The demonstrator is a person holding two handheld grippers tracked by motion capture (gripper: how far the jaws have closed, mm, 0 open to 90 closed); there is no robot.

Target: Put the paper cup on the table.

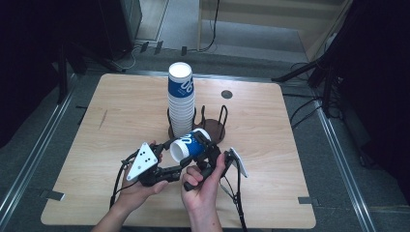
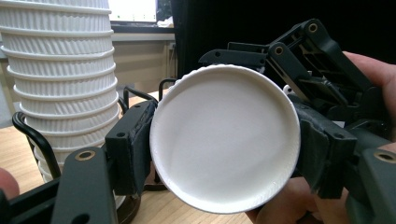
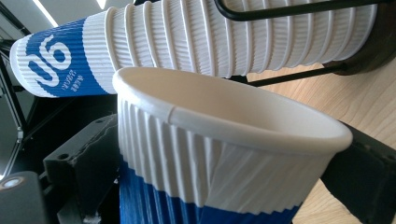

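In the high view, a single blue-and-white ribbed paper cup (image 1: 189, 145) is held on its side just in front of the wire cup holder (image 1: 212, 126), between the left gripper (image 1: 167, 147) and the right gripper (image 1: 209, 147); the tall stack of cups (image 1: 181, 99) stands upright in that holder. The step is judged to be a handover of the cup, which is best done with the first grip kept firm until the second is seated squarely on the ribbed wall, so that the thin rim is not crushed. In the left gripper view, the cup's mouth end (image 2: 224, 137) is seen pinched between the two black pads, with the stack (image 2: 63, 79) just beside it and the other gripper behind. In the right gripper view, the cup (image 3: 224, 158) sits between the right jaws, which flank its wall; whether they press yet cannot be told. White figures resembling "06" are readable on the blue band of the stack's end cup (image 3: 51, 58), with small print below too fine to read.
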